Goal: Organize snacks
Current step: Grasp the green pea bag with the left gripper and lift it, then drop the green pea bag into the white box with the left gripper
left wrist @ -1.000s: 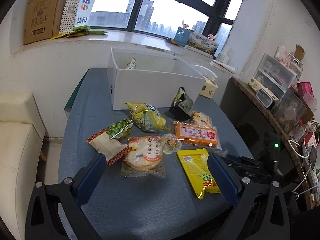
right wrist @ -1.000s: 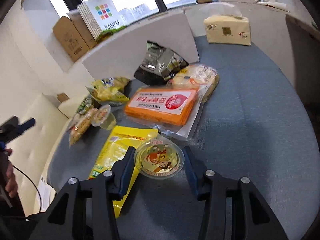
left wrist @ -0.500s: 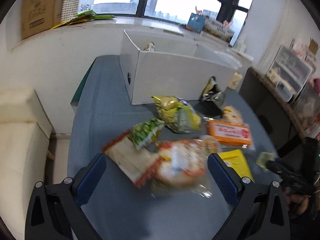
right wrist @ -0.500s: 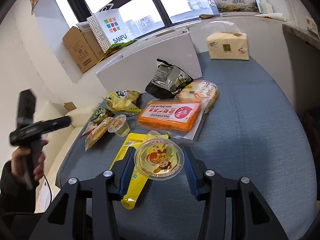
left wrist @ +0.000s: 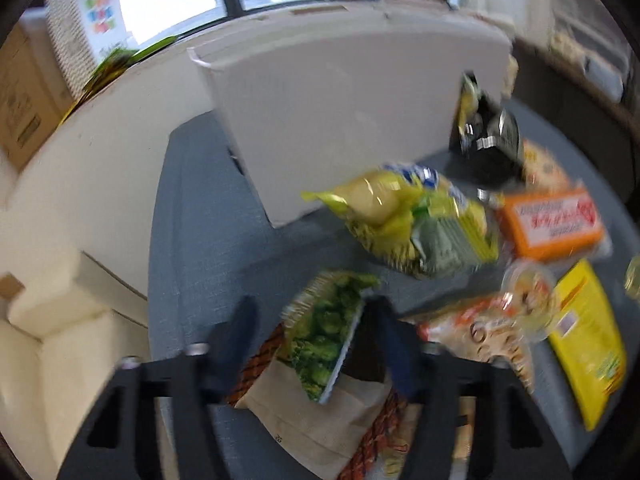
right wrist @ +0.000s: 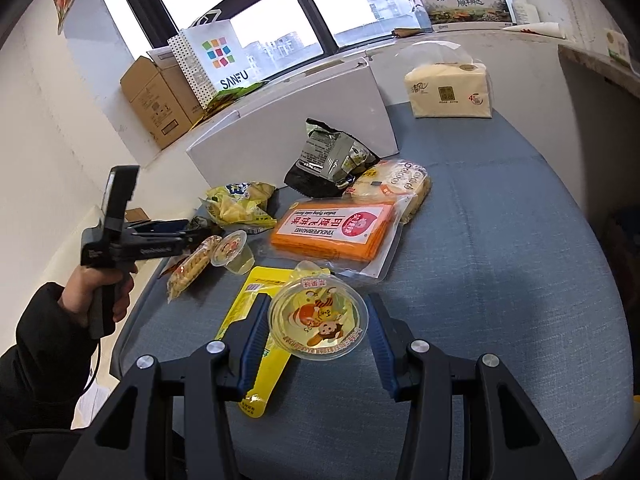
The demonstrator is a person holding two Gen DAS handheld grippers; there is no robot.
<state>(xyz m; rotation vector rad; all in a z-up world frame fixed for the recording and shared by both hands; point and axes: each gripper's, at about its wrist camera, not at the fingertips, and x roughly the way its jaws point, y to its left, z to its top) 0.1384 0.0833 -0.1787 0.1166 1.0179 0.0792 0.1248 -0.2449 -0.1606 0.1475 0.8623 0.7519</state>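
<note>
left gripper [left wrist: 310,332] was closing around the green pea bag [left wrist: 326,330], which lay between its fingers (long way pointing ahead) | right gripper [right wrist: 316,330] pinched the jelly cup [right wrist: 318,316] | white box [left wrist: 344,120] sat beyond

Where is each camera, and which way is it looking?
Left wrist: on the left gripper, looking steeply down at the green snack bag between its closing fingers; only the gripper shows.
Right wrist: on the right gripper, looking across the table at the jelly cup it holds; the person's left hand and sleeve show.
Both see the white box and the orange packet.
</note>
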